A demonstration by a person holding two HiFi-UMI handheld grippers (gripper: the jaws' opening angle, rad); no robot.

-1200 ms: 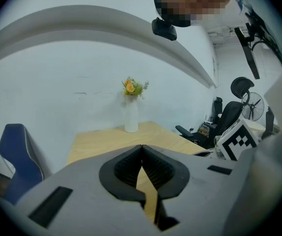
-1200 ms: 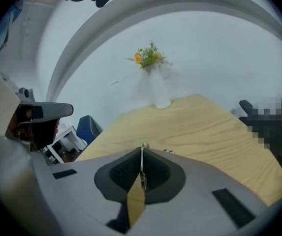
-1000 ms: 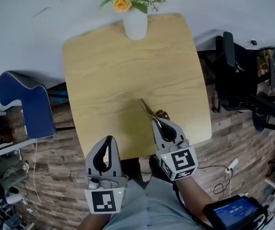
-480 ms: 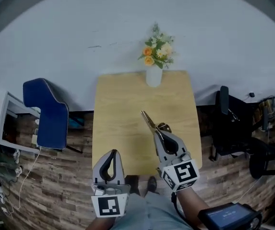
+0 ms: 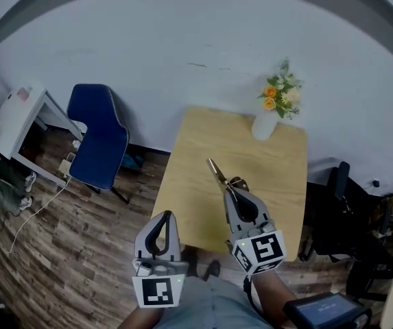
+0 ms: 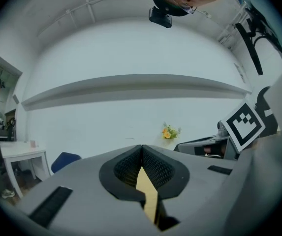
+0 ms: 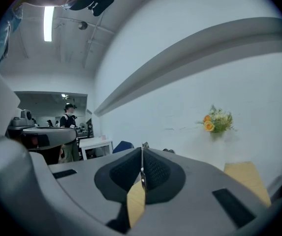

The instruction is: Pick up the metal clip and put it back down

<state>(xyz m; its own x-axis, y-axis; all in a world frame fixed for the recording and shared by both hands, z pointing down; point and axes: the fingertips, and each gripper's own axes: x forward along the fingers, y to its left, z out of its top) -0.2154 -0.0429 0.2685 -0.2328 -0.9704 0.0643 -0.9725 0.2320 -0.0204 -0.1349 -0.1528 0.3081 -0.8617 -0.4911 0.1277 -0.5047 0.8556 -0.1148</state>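
1. White wall and brown plank floor point(image 5: 66, 252) taking up far more of the head view than a second ago. Pale square wooden table point(image 5: 196, 177) shrunk to a small patch, so apparently looked at from much higher up.
2. Newly in sight beyond the table's left edge: blue padded chair point(image 5: 103, 139). At the table's far edge as before: white vase of orange and white flowers point(image 5: 265, 124).
3. Unchanged through all this: grey right gripper point(image 5: 232, 189), clamped tight on the slim brass-toned metal clip point(image 5: 217, 171). Clip poking forward past the fingertips, in line with the table's middle.
4. Confirmed in the right gripper view: pads pressed onto the clip point(image 7: 141, 173), seen edge-on as a thin bright strip. Table only a tan corner low at the right.
5. Grey left gripper point(image 5: 165, 218) hanging at the table's near edge, jaws together with nothing between them. Same reading from the left gripper view, with only a tan sliver of table behind the tips.
6. Meaning for the task, as a judgement: pick-up done, clip probably carried well clear of the table rather than just raised; put-down not yet begun.
7. Next called for: a long descent toward the table's middle, clear of the vase, then parting of the right jaws once the clip meets the wood. Risk of a bounce off the table if let go from up here.
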